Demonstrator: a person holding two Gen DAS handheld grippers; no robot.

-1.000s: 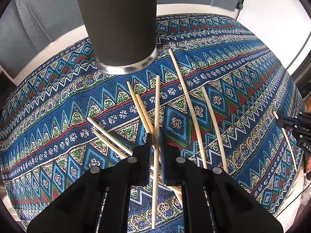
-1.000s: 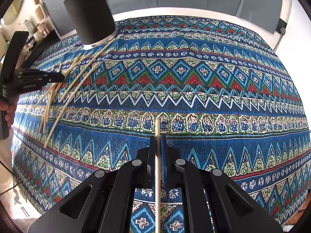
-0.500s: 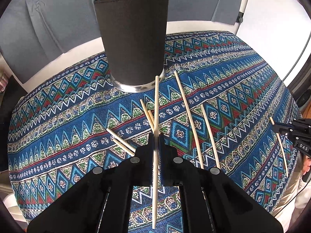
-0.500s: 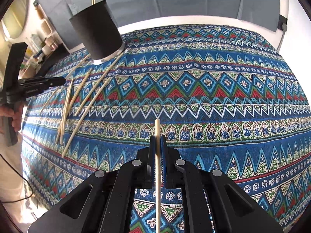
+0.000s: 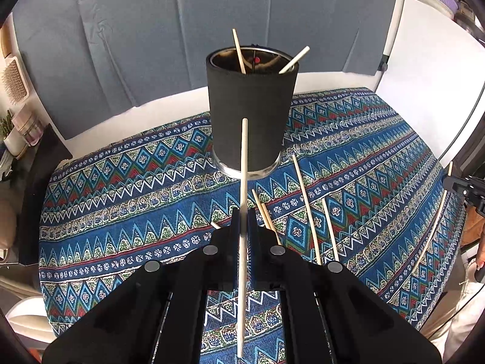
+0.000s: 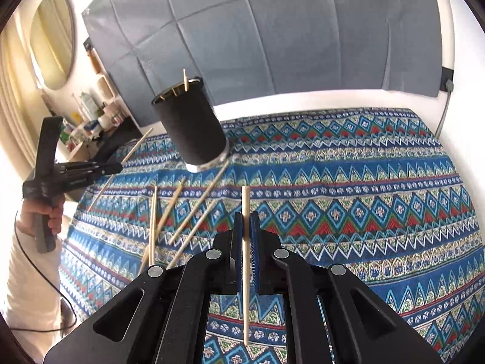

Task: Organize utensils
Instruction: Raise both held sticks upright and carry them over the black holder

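Currently both hand-held grippers are clamped on chopsticks, held above the patterned cloth (image 5: 127, 200) that covers the bench.

Left hand-held gripper (image 5: 242, 230): jaws pinched narrow on a pale wooden chopstick (image 5: 243, 163). Long axis runs straight along the fingers, far tip pointing up-frame toward the black holder cup (image 5: 251, 112), overlapping its lower wall in view; near end hangs out behind the jaws over the cloth.

Right hand-held gripper (image 6: 246, 233): jaws likewise pinched narrow on a second chopstick (image 6: 245, 209), axis in line with the fingers, blunt end forward, tapered end trailing below the jaws. Seen from the left wrist, this stick slants near the cloth's right edge.

Holder cup stands upright on a shiny metal base at the far side of the cloth. Two sticks (image 5: 239, 51) lean inside it, tips splayed left and right above the rim.

Loose chopsticks (image 5: 306, 203) lie flat on the cloth just in front of the cup, fanned roughly toward it; some ends are hidden behind the left gripper body. Right wrist view shows the same loose group (image 6: 194, 212) left of centre, and a person's hand (image 6: 39, 212) gripping the left tool's handle.
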